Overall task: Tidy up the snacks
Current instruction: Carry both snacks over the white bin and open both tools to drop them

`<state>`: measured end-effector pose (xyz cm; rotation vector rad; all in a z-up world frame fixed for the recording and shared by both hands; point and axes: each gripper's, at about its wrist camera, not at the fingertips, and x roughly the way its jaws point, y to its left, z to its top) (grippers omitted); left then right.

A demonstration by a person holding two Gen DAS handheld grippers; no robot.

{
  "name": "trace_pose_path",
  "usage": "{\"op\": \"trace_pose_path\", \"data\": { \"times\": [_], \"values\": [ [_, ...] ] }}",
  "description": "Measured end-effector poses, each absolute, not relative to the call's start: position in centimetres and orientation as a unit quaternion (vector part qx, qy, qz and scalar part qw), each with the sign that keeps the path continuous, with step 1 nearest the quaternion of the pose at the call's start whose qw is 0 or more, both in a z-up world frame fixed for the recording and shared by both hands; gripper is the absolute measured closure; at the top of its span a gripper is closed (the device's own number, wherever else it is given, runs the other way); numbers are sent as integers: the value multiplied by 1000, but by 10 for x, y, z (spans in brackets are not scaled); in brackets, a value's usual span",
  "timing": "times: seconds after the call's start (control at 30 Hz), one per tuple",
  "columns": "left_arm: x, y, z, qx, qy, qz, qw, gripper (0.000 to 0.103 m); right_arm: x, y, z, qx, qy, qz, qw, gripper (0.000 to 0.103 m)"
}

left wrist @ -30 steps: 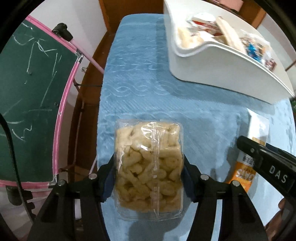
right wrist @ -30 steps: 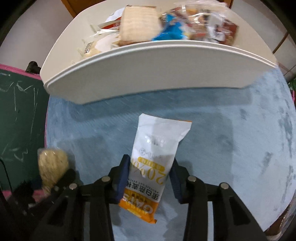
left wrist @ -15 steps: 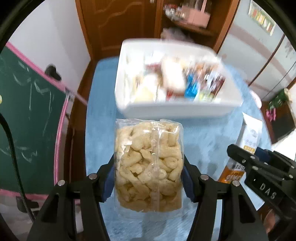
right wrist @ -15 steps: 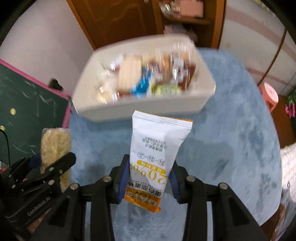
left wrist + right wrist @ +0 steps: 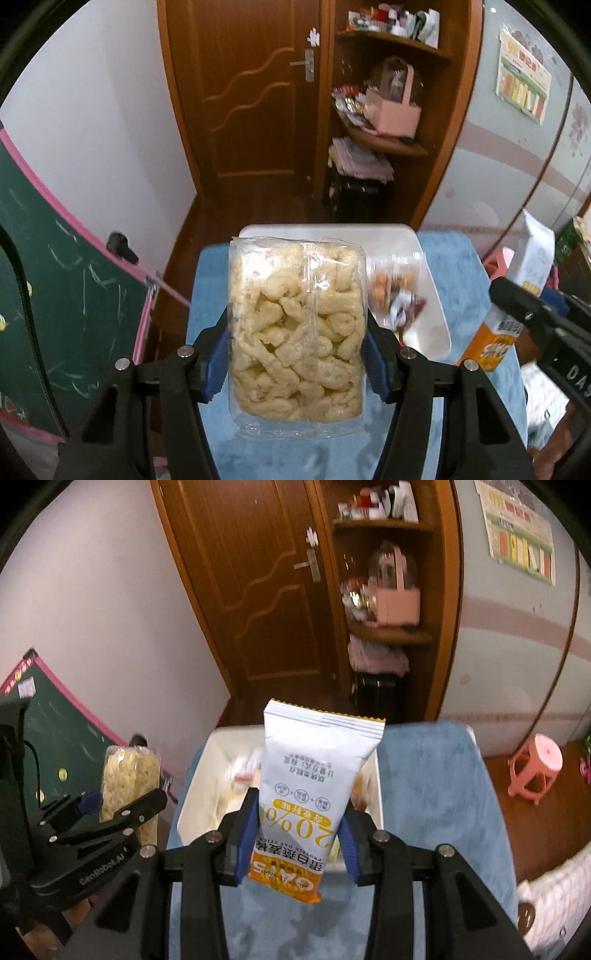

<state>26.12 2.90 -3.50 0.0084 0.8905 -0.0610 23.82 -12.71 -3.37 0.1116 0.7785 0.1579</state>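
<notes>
a: where's the bin [image 5: 192,805] from the claws?
b: straight ahead, below both. left claw [image 5: 297,354] pinches puff bag [image 5: 295,325], right claw [image 5: 295,843] pinches oat bar [image 5: 310,786], both long axis pointing forward; neither clearly nearer.

Brown wooden door [image 5: 255,92]; corner shelves [image 5: 388,144]; pink stool [image 5: 535,766]; green chalkboard [image 5: 55,295].

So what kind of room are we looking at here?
Most likely a room in someone's home: a wooden door, corner shelves crowded with household odds and ends, a child's chalkboard and a pink plastic stool beside the blue-covered table.
</notes>
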Motion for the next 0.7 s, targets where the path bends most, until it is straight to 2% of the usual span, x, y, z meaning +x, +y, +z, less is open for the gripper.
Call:
{"op": "trace_pose_path", "data": {
  "times": [0.2,0.7],
  "values": [
    [302,21,-27,-8,425,-8,905,43,277,-133,-23,41,361,83,928,63],
    [362,9,-78,6,455,17,890,41,346,-131,-82,20,429,76,900,60]
  ]
}}
